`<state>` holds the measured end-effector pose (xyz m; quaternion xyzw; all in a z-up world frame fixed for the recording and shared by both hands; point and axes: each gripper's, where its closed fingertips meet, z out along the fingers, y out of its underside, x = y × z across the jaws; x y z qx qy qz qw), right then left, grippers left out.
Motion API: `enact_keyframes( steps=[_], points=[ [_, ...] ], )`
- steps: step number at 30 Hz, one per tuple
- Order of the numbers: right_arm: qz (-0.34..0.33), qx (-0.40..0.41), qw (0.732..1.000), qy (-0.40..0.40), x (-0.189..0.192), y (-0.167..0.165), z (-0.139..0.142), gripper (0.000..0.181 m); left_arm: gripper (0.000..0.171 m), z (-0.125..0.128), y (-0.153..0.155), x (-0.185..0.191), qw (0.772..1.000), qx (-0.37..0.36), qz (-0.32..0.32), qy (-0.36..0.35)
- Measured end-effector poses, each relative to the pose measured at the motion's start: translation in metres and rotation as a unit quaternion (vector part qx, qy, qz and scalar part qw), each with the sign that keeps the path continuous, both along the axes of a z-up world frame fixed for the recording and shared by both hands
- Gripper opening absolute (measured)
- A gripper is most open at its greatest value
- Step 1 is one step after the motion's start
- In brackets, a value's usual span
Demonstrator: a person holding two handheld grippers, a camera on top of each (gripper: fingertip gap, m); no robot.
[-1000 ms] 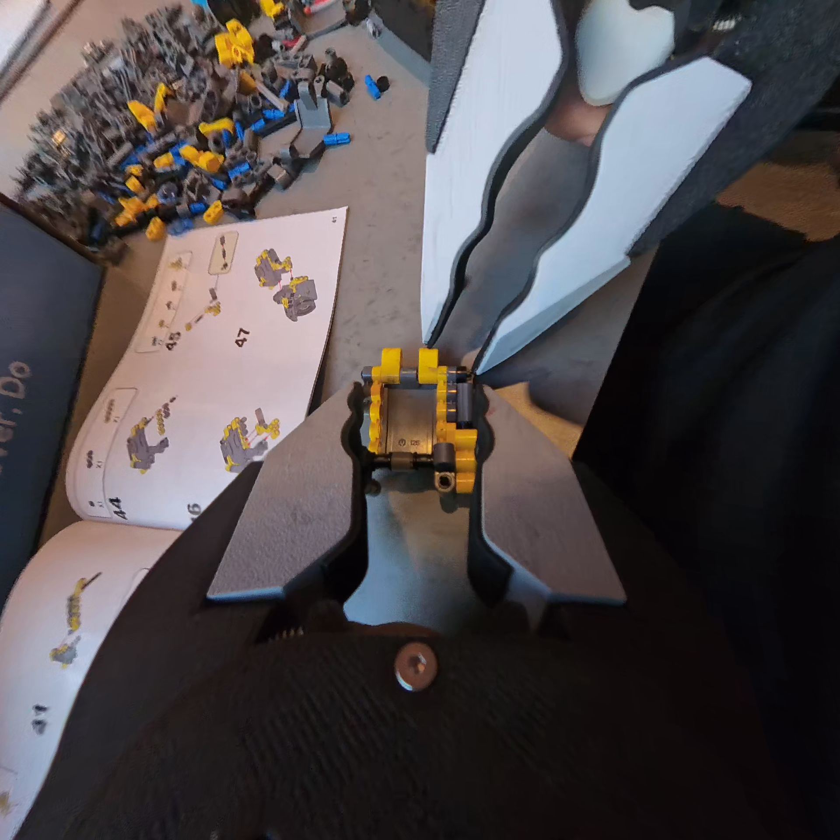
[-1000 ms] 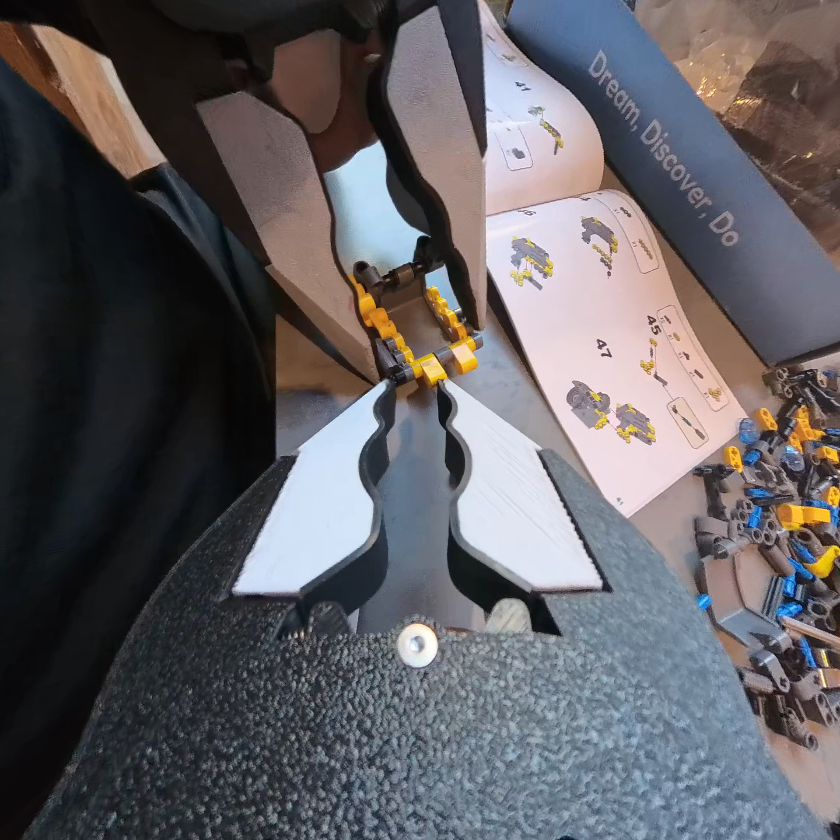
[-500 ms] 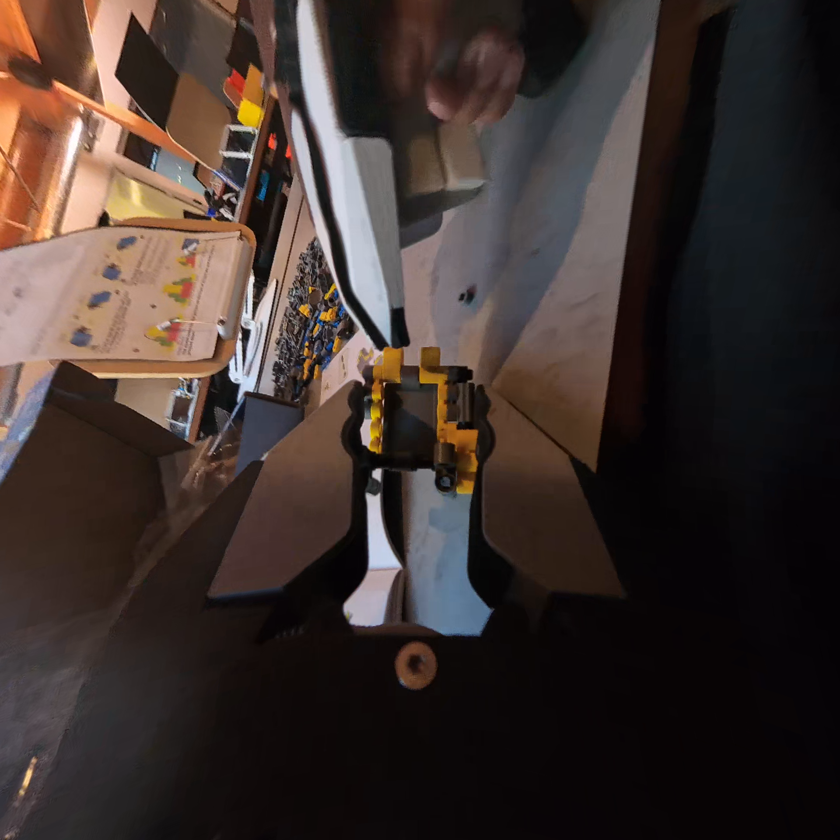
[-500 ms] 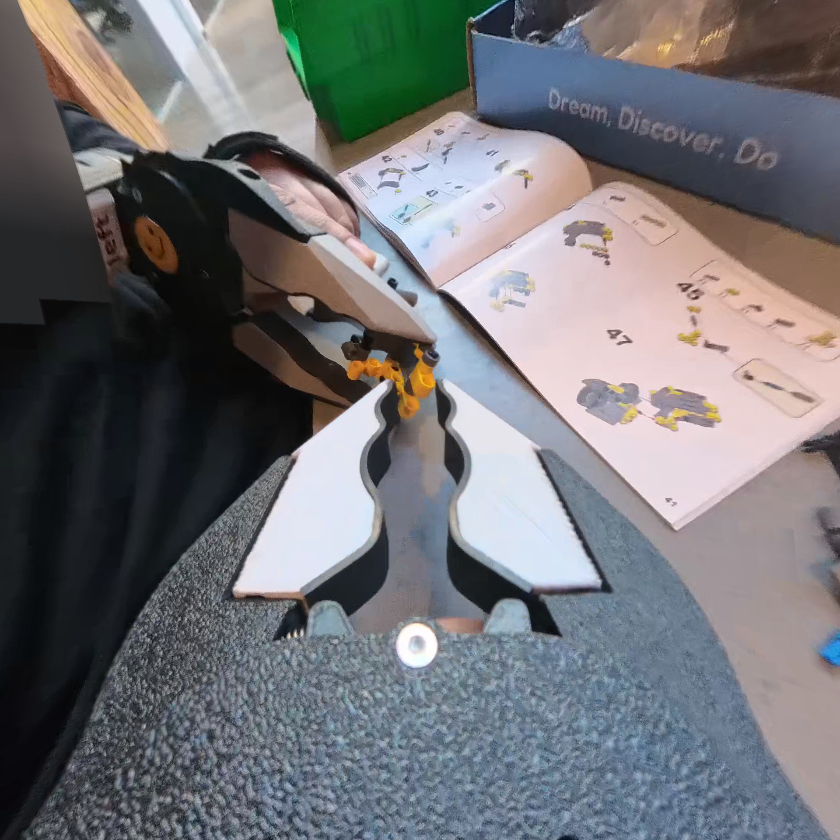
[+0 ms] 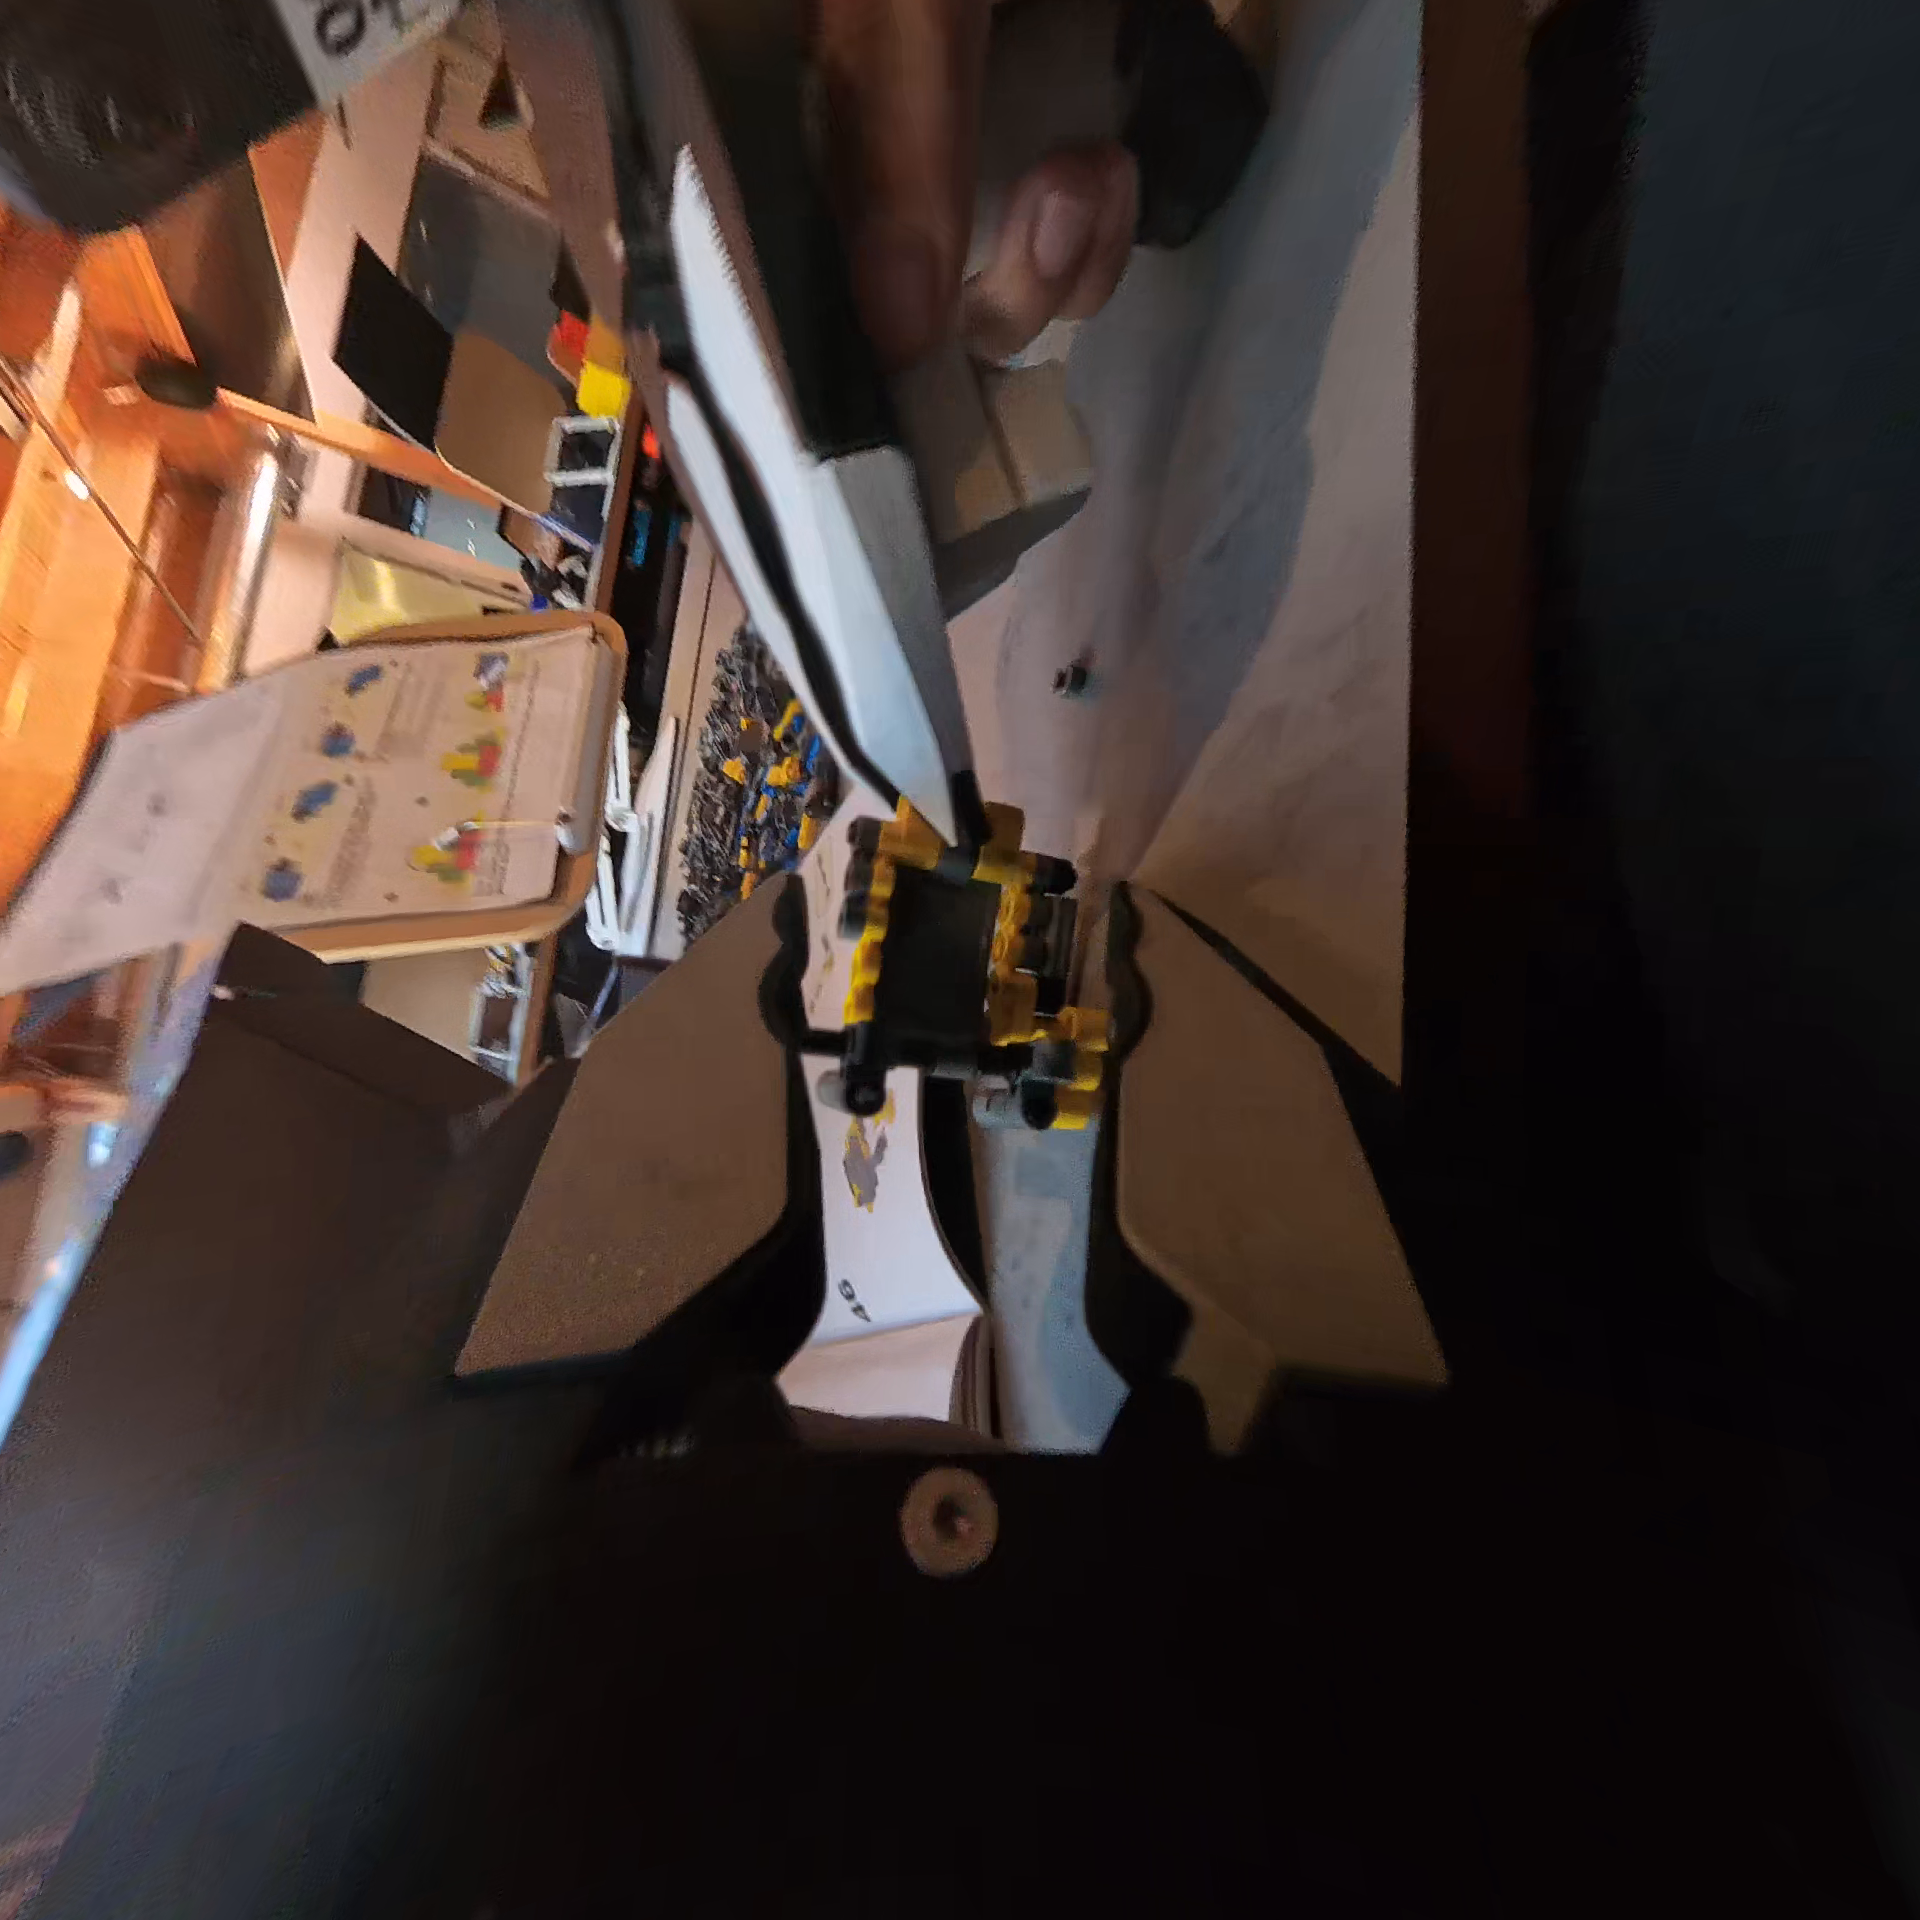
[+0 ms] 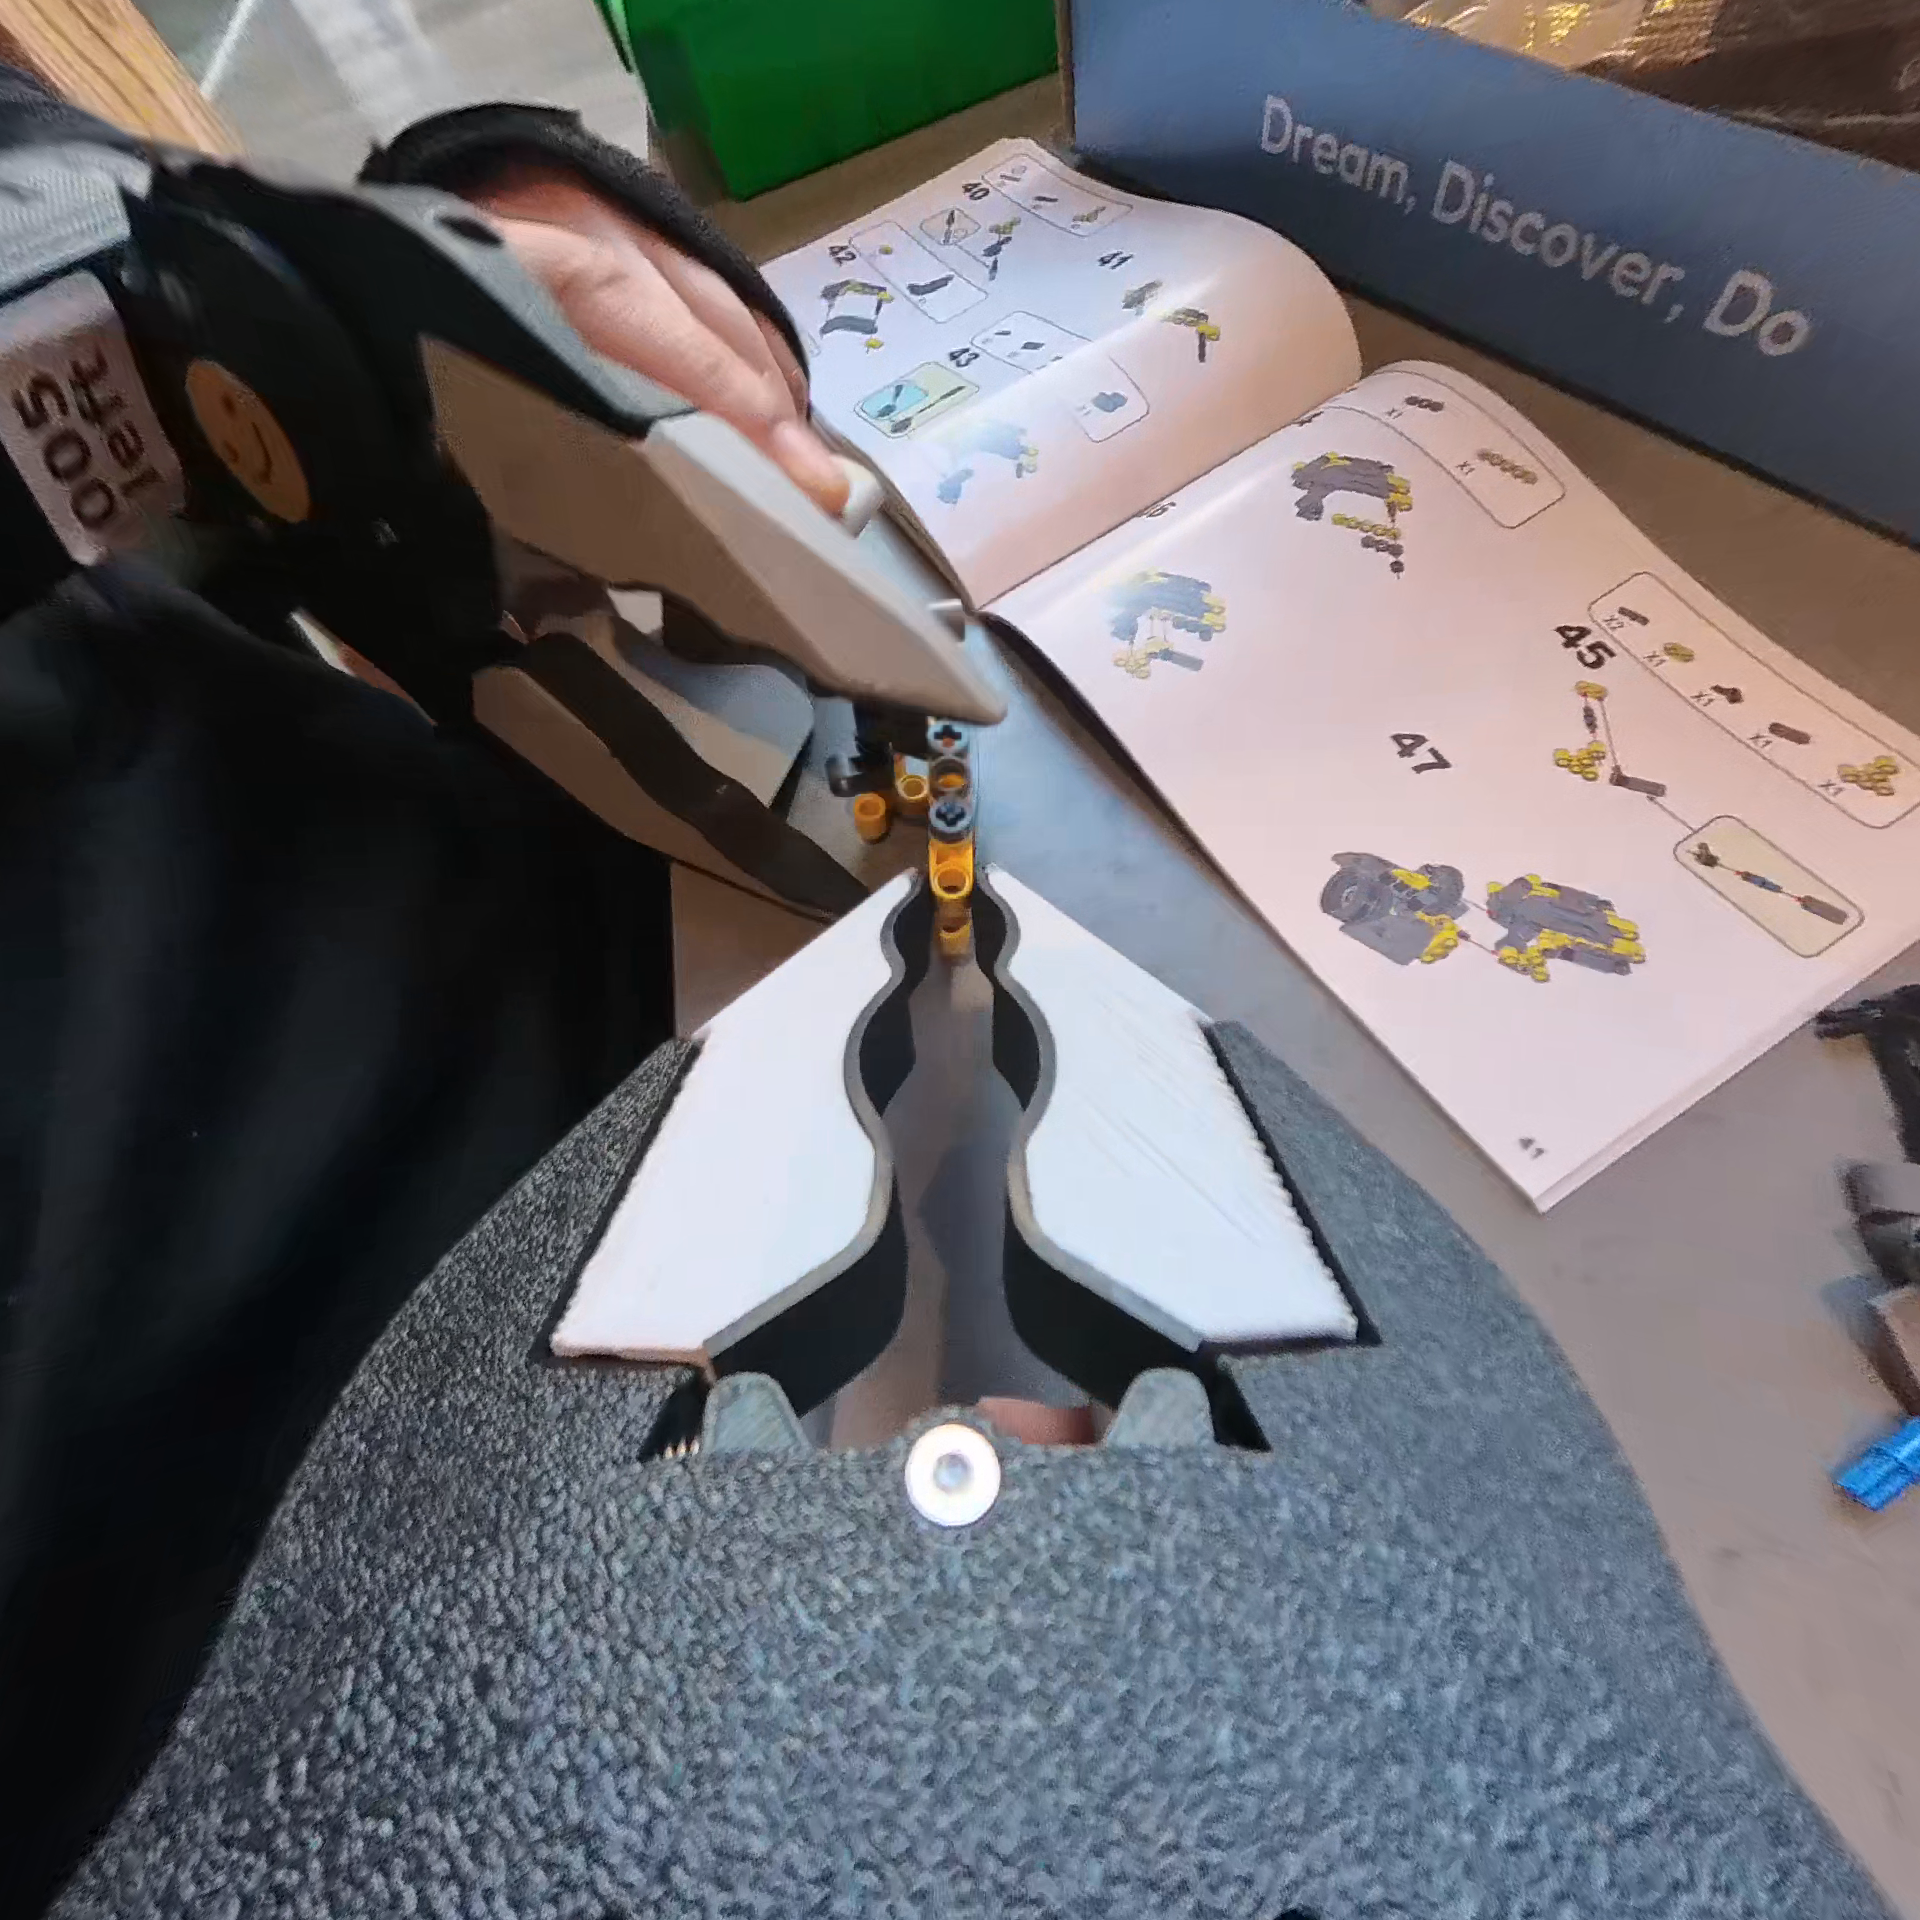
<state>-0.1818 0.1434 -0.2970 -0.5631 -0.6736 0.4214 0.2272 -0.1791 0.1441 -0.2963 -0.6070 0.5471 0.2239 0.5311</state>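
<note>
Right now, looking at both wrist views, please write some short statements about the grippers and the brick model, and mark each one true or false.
1. The left gripper is shut on the yellow and grey brick assembly. True.
2. The right gripper is far from the assembly. False: its fingertips sit around the assembly's yellow end.
3. The instruction booklet lies closed on the table. False: it lies open, showing two pages.
4. A blue pin lies on the table to the right of the booklet. True.
5. A dark blue box stands behind the booklet. True.
</note>
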Motion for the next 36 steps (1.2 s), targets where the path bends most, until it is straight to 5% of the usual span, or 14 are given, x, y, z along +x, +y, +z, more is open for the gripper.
enact_keyframes(
  steps=[5, 10, 15, 19, 22, 28, 36],
  points=[
    [-0.005, 0.002, 1.0, 0.006, 0.006, -0.004, 0.002, 0.006, 0.064, 0.019, -0.012, -0.004, 0.985, -0.077, 0.035, -0.149],
    [0.044, -0.013, 0.998, 0.039, 0.014, -0.022, 0.012, 0.006, 0.065, 0.011, -0.024, -0.016, 0.911, -0.252, 0.083, -0.315],
    [0.059, 0.021, 0.998, 0.012, 0.018, -0.03, 0.001, 0.006, 0.036, 0.002, -0.039, 0.002, 0.86, -0.349, 0.052, -0.37],
    [0.076, 0.025, 0.997, 0.0, 0.025, -0.038, -0.003, 0.006, 0.035, -0.009, -0.046, 0.014, 0.851, -0.377, 0.053, -0.361],
    [0.083, 0.036, 0.996, -0.005, 0.028, -0.041, -0.005, 0.006, 0.03, -0.021, -0.048, 0.016, 0.866, -0.369, 0.076, -0.328],
    [0.105, 0.07, 0.992, 0.0, 0.034, -0.053, -0.004, 0.007, 0.012, -0.001, -0.052, 0.006, 0.874, -0.306, 0.11, -0.362],
    [0.098, 0.114, 0.989, -0.015, 0.036, -0.05, -0.006, 0.011, 0.011, -0.008, -0.049, 0.006, 0.876, -0.301, 0.129, -0.353]
  ],
)
